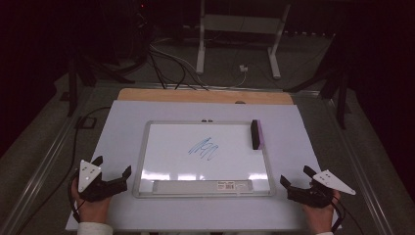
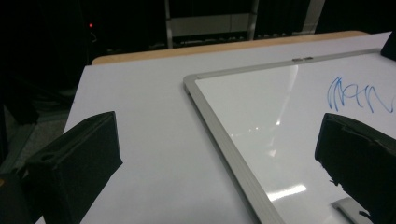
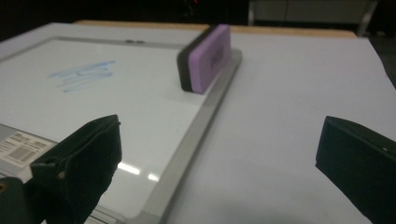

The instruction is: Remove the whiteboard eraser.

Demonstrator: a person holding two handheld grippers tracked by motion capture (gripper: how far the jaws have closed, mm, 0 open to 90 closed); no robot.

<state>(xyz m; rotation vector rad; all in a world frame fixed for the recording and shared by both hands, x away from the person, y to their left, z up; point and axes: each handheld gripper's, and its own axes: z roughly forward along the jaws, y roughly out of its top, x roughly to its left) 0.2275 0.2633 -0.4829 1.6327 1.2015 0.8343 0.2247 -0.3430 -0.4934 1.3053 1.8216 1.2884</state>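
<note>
A silver-framed whiteboard [image 1: 147,147] [image 2: 219,135] [image 3: 196,135] lies flat on the white table, with a blue scribble [image 1: 203,148] [image 2: 357,97] [image 3: 84,74] near its middle. A purple and black eraser [image 1: 257,134] [image 3: 205,58] stands on edge at the board's right side, against the frame. My left gripper [image 1: 112,166] [image 2: 217,163] rests open on the table just left of the board, nothing between its jaws. My right gripper [image 1: 296,176] [image 3: 219,163] sits open at the board's lower right corner, also holding nothing, with the eraser well ahead of it.
The white table top [image 1: 303,142] has a wooden strip [image 1: 205,96] at its far edge. A tray with a barcode label [image 1: 203,186] runs along the board's near edge. Beyond the table stand a white frame [image 1: 240,29], cables on the floor and dark stands.
</note>
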